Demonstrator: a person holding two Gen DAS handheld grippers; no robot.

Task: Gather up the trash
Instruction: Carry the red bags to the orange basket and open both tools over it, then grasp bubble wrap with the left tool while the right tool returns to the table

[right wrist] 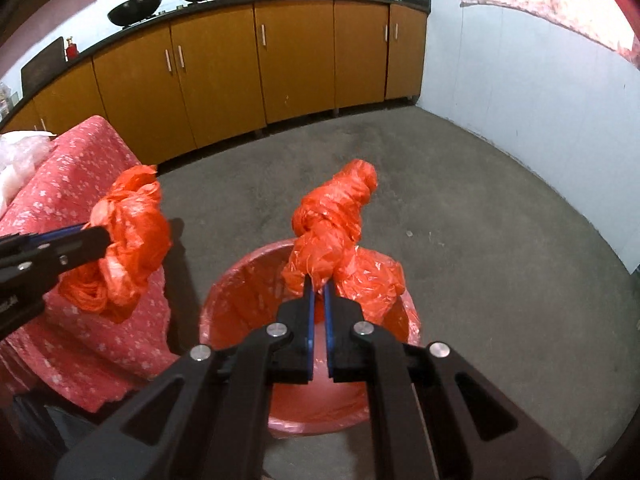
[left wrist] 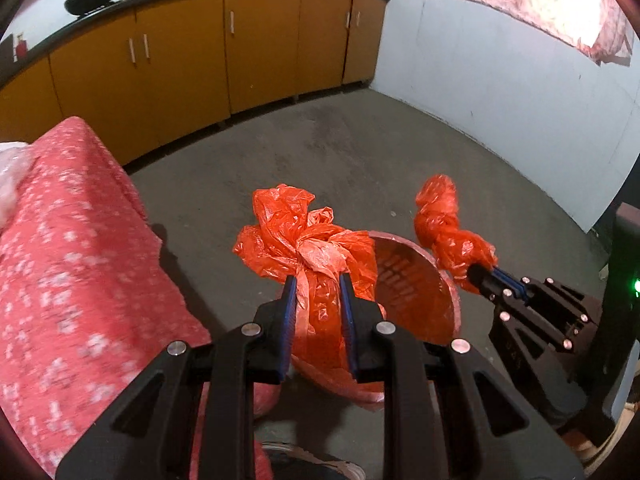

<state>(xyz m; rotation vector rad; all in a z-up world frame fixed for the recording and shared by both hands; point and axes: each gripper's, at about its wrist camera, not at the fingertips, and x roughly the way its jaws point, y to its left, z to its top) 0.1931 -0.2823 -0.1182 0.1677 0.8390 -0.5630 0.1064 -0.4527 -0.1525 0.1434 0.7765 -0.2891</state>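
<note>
trash bag [left wrist: 316, 248] in both grippers

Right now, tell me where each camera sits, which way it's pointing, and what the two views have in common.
Left wrist: sits on the left gripper, looking forward and down along fingers shut on a bunched orange bag end above the red bin; right gripper shows at right.
Right wrist: sits on the right gripper, looking down into the bin, pinching a twisted bag end; left gripper at left.
Shared: bin, both bag ends, yellow cabinets, pink floral cloth, grey floor.
</note>
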